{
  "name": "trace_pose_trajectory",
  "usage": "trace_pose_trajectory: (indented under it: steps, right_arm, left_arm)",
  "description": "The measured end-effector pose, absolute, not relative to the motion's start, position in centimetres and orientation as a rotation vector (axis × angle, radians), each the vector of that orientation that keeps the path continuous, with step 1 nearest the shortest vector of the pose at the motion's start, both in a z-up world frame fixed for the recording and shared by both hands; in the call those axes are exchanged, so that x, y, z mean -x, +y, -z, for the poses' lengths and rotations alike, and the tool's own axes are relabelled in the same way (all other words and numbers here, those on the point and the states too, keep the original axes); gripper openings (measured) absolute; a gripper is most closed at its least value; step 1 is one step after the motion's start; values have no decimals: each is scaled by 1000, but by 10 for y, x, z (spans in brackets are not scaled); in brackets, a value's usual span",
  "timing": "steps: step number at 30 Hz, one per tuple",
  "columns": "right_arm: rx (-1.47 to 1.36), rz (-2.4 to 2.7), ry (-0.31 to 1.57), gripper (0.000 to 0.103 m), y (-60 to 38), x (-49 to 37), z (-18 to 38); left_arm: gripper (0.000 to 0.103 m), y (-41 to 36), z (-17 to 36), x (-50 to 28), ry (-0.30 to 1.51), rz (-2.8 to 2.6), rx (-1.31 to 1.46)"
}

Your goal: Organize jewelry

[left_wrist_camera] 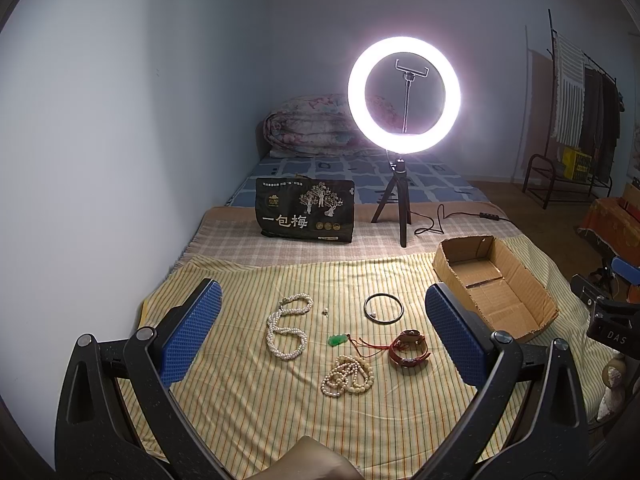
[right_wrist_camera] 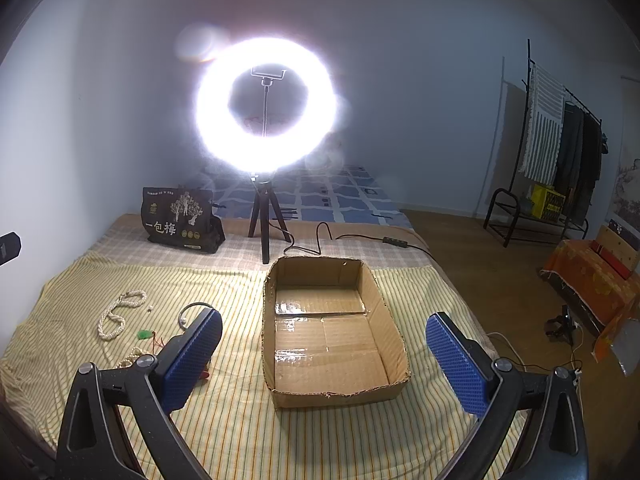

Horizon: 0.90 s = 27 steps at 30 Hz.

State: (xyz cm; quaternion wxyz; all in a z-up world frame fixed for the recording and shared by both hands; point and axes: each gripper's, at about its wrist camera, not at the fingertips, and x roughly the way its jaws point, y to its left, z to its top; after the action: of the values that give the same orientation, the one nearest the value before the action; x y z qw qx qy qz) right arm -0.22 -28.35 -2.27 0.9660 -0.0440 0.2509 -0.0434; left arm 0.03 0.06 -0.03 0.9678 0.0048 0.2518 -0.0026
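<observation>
Left gripper (left_wrist_camera: 320,332): blue-padded jaws spread wide, nothing between them, held above a striped yellow cloth (left_wrist_camera: 256,412) on the bed. Right gripper (right_wrist_camera: 324,354): jaws likewise spread wide and holding nothing, framing a cardboard box (right_wrist_camera: 394,332), open-topped, with bare taped floor. Jewelry, all loose on the cloth in the left wrist view: twisted white pearl necklace (left_wrist_camera: 286,330) at 9 o'clock of the group; small pale earring or bead (left_wrist_camera: 326,312) just beside it, apart; thin dark bangle (left_wrist_camera: 383,308) at 1 o'clock; green jade pendant (left_wrist_camera: 338,339) at centre, on a red cord (left_wrist_camera: 370,347) running toward 3 o'clock; red-brown leather strap bracelet (left_wrist_camera: 410,349) at 3 o'clock, the cord reaching it; cream bead strand (left_wrist_camera: 347,375), heaped, at 6 o'clock. The box lies at 2 o'clock of the group, well apart from the pieces, on the same cloth. Beyond the cloth, at 12 o'clock: lit ring light (left_wrist_camera: 404,95) on a small tripod, and a black snack bag (left_wrist_camera: 305,210) with printed characters, standing to the tripod's 9 o'clock side.
</observation>
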Motion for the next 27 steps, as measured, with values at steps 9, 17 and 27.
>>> trace_pose_trajectory:
  steps: [9, 17, 27]
  right_arm:
    - [88, 84, 510, 103, -283, 3, 23]
    - [80, 82, 516, 103, -283, 2, 23]
    - [74, 72, 525, 103, -281, 0, 23]
  left_arm:
    - [103, 1, 0, 0, 508, 4, -10]
    - [103, 1, 0, 0, 509, 5, -8]
    - [103, 5, -1, -1, 512, 3, -8]
